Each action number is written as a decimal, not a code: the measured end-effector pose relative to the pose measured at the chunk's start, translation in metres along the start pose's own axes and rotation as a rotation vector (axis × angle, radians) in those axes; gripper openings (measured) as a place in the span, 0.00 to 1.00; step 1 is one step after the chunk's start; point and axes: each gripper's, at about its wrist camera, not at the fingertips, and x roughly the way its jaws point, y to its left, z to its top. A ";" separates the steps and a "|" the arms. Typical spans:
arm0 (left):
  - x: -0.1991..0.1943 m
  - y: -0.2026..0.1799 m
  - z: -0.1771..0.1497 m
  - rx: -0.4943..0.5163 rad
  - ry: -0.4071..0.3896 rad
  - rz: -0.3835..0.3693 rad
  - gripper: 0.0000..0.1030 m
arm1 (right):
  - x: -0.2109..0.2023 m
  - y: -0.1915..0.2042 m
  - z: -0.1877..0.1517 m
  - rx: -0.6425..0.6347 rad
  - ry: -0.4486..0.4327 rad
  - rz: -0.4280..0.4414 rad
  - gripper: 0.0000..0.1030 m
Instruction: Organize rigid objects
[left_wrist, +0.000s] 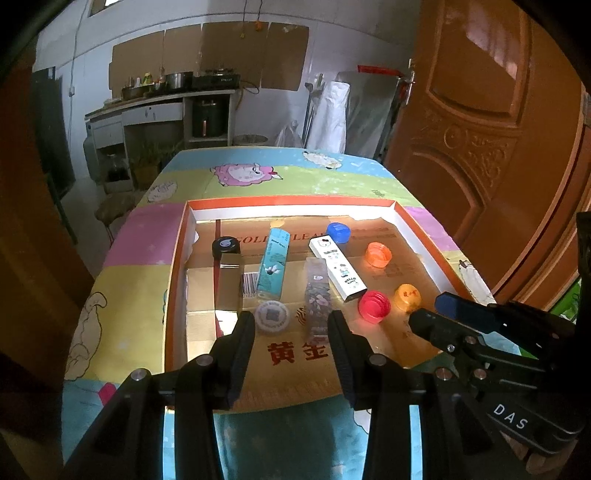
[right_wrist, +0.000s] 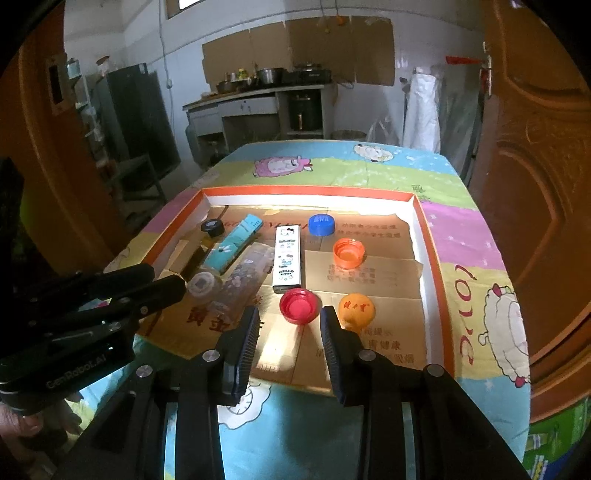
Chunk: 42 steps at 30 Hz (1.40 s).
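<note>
In the tray: the shallow orange-rimmed tray (left_wrist: 176, 258) on the table (left_wrist: 258, 177) holds everything, long boxes left, caps right, seemingly sorted by shape.
Boxes: teal box (left_wrist: 272, 267) and Hello Kitty box (left_wrist: 338, 269) lie lengthwise, side by side.
Caps: red cap (right_wrist: 298, 305), orange cap (right_wrist: 348, 253), blue cap (right_wrist: 321, 224) sit apart.
Left gripper (left_wrist: 291, 325): fingers parted, empty, above the tray's near edge.
Right gripper (right_wrist: 290, 323): fingers parted, gripping nothing, the red cap seen beyond them.
</note>
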 end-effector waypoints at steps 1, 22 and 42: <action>-0.002 -0.001 0.000 0.000 -0.002 0.000 0.40 | -0.002 0.000 0.000 0.001 -0.002 0.000 0.34; -0.038 -0.006 -0.007 0.005 -0.044 -0.008 0.40 | -0.039 0.016 -0.009 -0.015 -0.038 -0.009 0.34; -0.082 -0.010 -0.019 0.014 -0.100 -0.008 0.40 | -0.083 0.039 -0.023 -0.017 -0.095 -0.033 0.34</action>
